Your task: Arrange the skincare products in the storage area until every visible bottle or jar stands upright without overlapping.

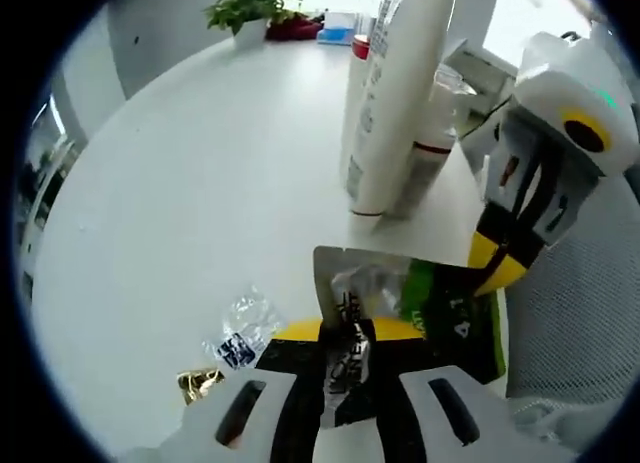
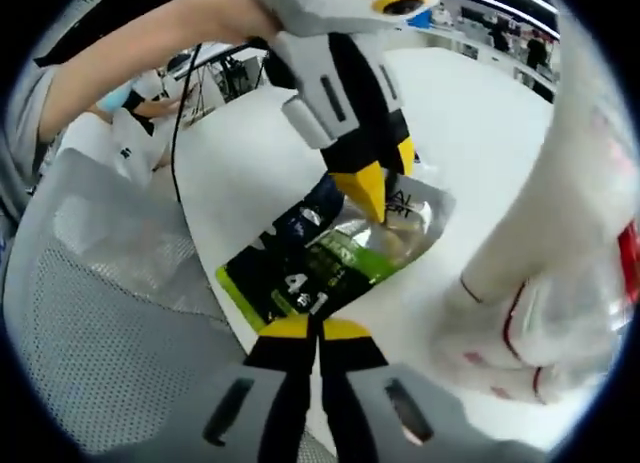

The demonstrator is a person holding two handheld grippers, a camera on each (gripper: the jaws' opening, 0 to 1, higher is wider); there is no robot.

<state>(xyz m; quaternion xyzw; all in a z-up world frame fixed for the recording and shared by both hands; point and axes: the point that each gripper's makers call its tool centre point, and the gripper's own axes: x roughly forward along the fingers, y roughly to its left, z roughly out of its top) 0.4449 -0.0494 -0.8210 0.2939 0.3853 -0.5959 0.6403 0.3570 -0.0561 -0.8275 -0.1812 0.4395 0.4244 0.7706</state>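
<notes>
Two grippers (image 1: 345, 348) (image 2: 318, 328) clamping one pouch (image 2: 335, 248)

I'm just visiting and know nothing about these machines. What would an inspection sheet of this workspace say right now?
Surface: white table, round-edged.
Job's things: tall white bottles standing upright together; a silver-and-green sachet lying flat at the table edge.
Clutter: crumpled clear wrapper, small gold scrap.
Grippers: left gripper and right gripper both shut on the sachet, at opposite ends.
Cables: black cable hanging behind.
Surroundings: potted plant, grey mesh chair.
</notes>
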